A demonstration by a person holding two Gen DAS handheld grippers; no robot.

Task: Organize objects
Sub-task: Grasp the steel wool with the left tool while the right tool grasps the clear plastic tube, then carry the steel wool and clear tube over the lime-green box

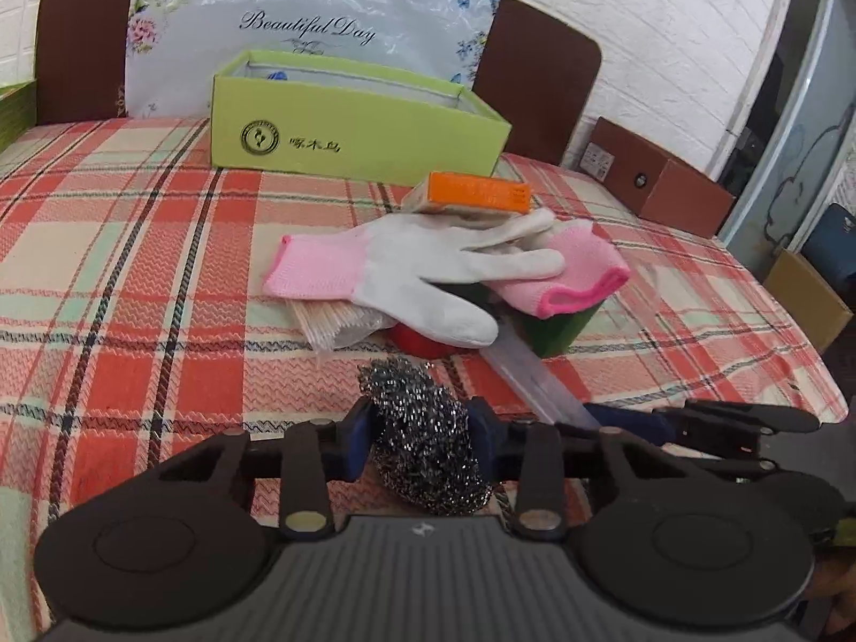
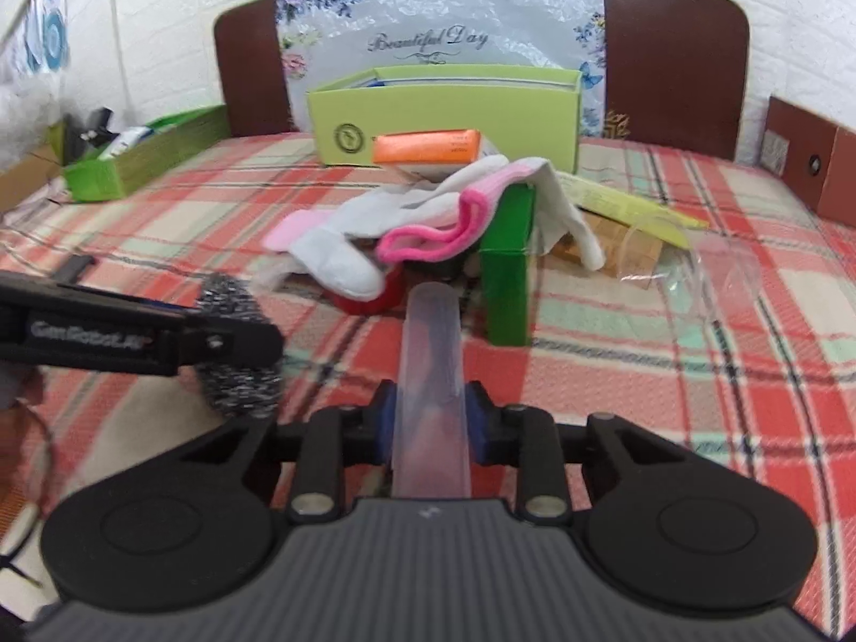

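My left gripper is shut on a steel wool scrubber, just above the plaid cloth; the scrubber also shows in the right wrist view. My right gripper is shut on a clear plastic tube that points toward the pile; the tube also shows in the left wrist view. The pile holds white and pink gloves, an orange box, a green box, a red round thing and a toothpick packet. An open lime-green box stands behind.
A green tray with small items lies at the far left. Brown boxes stand at the right edge. Clear wrapping and a yellow-green packet lie right of the pile. A headboard backs the plaid surface.
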